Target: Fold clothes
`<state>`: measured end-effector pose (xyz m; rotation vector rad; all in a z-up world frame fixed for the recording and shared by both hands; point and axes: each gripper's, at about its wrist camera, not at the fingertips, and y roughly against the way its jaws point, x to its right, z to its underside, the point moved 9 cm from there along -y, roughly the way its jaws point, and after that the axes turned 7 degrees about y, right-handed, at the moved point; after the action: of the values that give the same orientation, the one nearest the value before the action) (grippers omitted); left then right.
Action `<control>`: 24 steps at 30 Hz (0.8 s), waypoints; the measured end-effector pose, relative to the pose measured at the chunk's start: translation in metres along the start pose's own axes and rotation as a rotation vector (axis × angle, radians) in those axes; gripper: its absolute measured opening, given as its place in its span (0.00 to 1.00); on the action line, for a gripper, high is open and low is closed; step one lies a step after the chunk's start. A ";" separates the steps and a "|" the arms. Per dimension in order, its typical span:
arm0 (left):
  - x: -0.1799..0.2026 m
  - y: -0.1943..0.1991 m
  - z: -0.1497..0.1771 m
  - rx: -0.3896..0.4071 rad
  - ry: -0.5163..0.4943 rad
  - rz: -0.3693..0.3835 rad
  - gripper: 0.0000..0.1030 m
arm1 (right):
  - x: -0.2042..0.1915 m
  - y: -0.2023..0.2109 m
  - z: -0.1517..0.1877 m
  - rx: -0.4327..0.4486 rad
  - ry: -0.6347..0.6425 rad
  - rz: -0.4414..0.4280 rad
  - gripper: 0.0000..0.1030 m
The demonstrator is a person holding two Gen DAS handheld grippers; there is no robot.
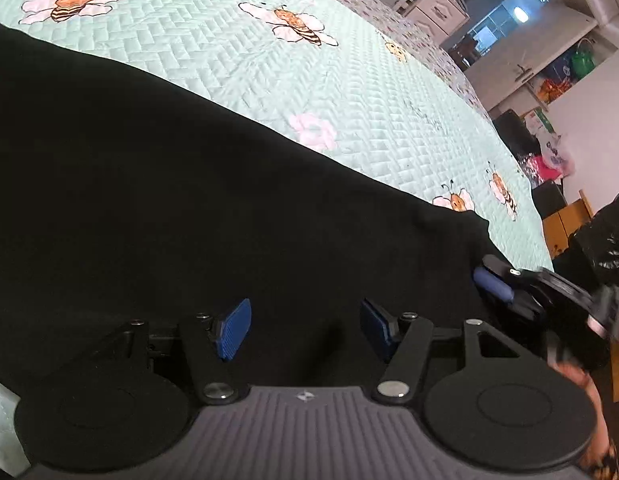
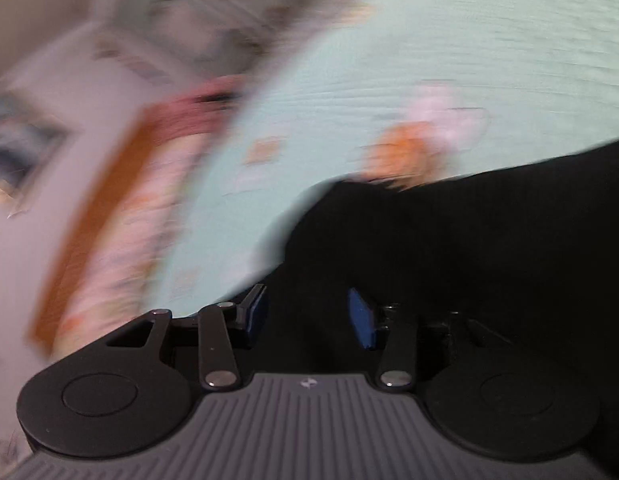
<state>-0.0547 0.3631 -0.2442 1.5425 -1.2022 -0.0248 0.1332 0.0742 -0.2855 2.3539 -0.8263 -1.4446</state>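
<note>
Scene: a black garment point(image 1: 169, 184) lies spread on a bed with a mint quilted bedspread point(image 1: 237, 52) printed with bees and flowers.
Garment position: it covers the near part of the bed; its far edge runs as one long slanted line across the bedspread, and one corner ends near the bed's side.
Left tool point(image 1: 305, 330): blue pads spread apart, hovering just above the black cloth; nothing sits between them.
Right tool point(image 2: 309, 318): in its own view the pads stand apart over the garment's edge, with black cloth behind the gap; whether they pinch any of it I cannot tell. The view is heavily smeared.
Progress (judgement): early. The cloth reads as one flat layer with no visible fold line or stacked edge, so the folds all appear left to do.
Left view only: the right tool point(image 1: 495, 284) at the garment's corner, the person's hand behind it, and the cluttered shelves beyond the bed.
Right view only: the bed's side edge and a blurred floor area with an orange-brown strip; details unreadable.
</note>
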 end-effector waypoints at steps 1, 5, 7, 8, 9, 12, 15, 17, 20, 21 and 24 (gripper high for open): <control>0.001 -0.001 0.000 -0.003 0.002 -0.004 0.61 | 0.014 0.003 -0.007 0.039 -0.069 -0.003 0.01; 0.003 -0.005 -0.002 -0.011 0.008 -0.025 0.61 | 0.021 0.034 -0.023 0.198 -0.149 -0.041 0.13; 0.004 -0.004 -0.002 -0.006 0.013 -0.038 0.62 | 0.010 0.056 -0.019 0.243 -0.137 -0.068 0.38; 0.004 -0.003 -0.002 -0.003 0.016 -0.044 0.62 | 0.004 0.068 -0.017 0.264 -0.131 -0.084 0.44; 0.003 0.001 -0.001 0.004 0.026 -0.044 0.62 | -0.005 0.080 -0.014 0.282 -0.115 -0.096 0.47; 0.004 0.010 0.002 0.028 0.049 -0.043 0.62 | -0.033 0.111 0.004 0.303 -0.063 -0.152 0.55; 0.022 0.017 0.004 0.052 0.003 -0.015 0.62 | -0.042 0.128 0.029 0.288 -0.061 -0.200 0.64; 0.043 0.019 0.013 0.040 -0.081 0.016 0.62 | -0.038 0.130 0.044 0.261 -0.093 -0.229 0.64; 0.066 0.011 0.030 -0.013 -0.191 0.026 0.64 | -0.007 0.126 0.057 0.223 -0.186 -0.150 0.64; 0.065 0.003 0.035 -0.042 -0.190 0.015 0.64 | 0.010 0.124 0.059 0.221 -0.251 -0.128 0.58; 0.058 -0.010 0.045 -0.073 -0.179 0.000 0.64 | 0.035 0.129 0.060 0.266 -0.415 -0.167 0.55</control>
<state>-0.0462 0.2897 -0.2361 1.4998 -1.3269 -0.2081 0.0502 -0.0461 -0.2761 2.3897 -0.9939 -2.0535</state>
